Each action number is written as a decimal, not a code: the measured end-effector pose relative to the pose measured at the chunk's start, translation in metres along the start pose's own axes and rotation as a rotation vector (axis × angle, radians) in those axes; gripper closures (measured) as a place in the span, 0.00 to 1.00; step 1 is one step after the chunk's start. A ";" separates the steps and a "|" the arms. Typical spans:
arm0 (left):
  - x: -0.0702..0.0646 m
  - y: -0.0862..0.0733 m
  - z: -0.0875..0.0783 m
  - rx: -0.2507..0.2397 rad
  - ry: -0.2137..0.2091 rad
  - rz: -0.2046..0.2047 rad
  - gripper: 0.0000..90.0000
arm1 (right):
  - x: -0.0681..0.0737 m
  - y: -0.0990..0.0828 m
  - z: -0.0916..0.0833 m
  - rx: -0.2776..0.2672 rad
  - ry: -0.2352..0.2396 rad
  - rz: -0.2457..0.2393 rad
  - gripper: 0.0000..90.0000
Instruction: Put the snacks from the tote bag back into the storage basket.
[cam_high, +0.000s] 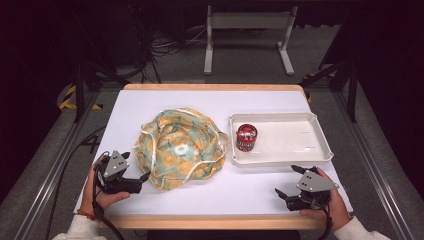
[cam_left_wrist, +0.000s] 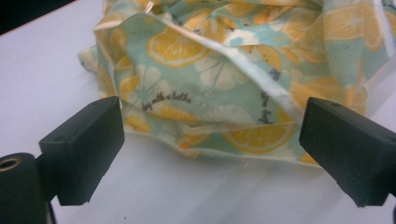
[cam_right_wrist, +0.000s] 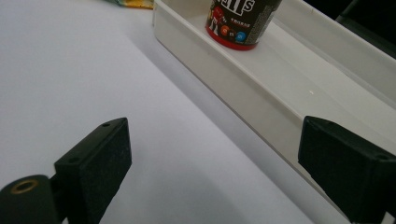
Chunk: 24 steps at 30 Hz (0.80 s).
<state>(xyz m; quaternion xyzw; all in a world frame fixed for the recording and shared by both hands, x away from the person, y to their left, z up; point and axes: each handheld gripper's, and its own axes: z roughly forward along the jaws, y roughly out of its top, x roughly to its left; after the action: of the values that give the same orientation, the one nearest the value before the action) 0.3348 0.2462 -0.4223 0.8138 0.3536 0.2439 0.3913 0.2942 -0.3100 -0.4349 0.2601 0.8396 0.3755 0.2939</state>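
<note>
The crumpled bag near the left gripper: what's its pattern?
Mint green bag printed with yellow and white lemon slices, pale trim; clearest in the left gripper view.

A crumpled cloth bag (cam_high: 181, 148) lies on the desk (cam_high: 260, 192) at its middle, slightly toward the left edge. Just right of it sits a tray (cam_high: 300, 157), reaching near the right edge, with 1 can (cam_high: 246, 137) standing upright in its left end. The left claw (cam_high: 134, 184) is near the front-left corner, just beside the bag; the right claw (cam_high: 287, 182) is near the front-right corner, before the tray.
</note>
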 end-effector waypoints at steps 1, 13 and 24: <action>0.001 -0.002 0.000 -0.001 -0.001 -0.007 0.08 | 0.000 0.000 0.000 0.000 0.000 -0.002 0.12; 0.016 -0.031 -0.002 0.030 0.031 -0.094 0.08 | 0.000 0.000 0.000 -0.003 0.000 -0.004 0.12; 0.023 -0.047 -0.011 -0.010 0.030 -0.159 0.09 | 0.000 0.000 0.000 -0.003 -0.002 -0.007 0.12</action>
<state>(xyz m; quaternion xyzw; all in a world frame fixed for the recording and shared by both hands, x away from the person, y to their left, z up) 0.3236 0.2894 -0.4510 0.7775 0.4218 0.2259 0.4081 0.2942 -0.3100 -0.4344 0.2570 0.8397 0.3755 0.2964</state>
